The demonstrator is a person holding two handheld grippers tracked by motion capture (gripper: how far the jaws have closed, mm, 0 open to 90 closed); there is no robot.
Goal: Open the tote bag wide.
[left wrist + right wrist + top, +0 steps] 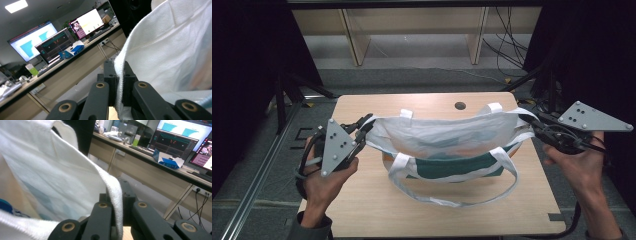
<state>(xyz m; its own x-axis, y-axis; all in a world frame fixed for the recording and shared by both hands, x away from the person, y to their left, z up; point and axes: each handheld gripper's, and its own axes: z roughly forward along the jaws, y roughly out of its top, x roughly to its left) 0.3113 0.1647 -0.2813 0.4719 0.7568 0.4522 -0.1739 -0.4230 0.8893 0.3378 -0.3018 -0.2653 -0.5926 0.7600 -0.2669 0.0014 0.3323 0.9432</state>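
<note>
Two grips: you have the bag (447, 137) pinched at both ends of its rim — one gripper per side, so the cloth hangs between them like a hammock.
Left gripper (362, 131): jaws closed tight on the bag's left rim; in the left gripper view the white hem (119, 75) runs straight down between the black pads.
Right gripper (528, 121): likewise clamped, on the right rim; the right gripper view shows the thick hem (115, 195) caught between its pads.
Bag: over the middle of the table (362, 210), mouth up and stretched wide, green lower part sagging toward the wood — whether it touches the top, you cannot tell.
Handles: the near strap (452, 200) droops onto the table toward you; the far strap (494, 107) sticks up at the back rim.
Why so: holding opposite ends keeps the mouth taut and level, which probably suits lifting or straightening the bag.
</note>
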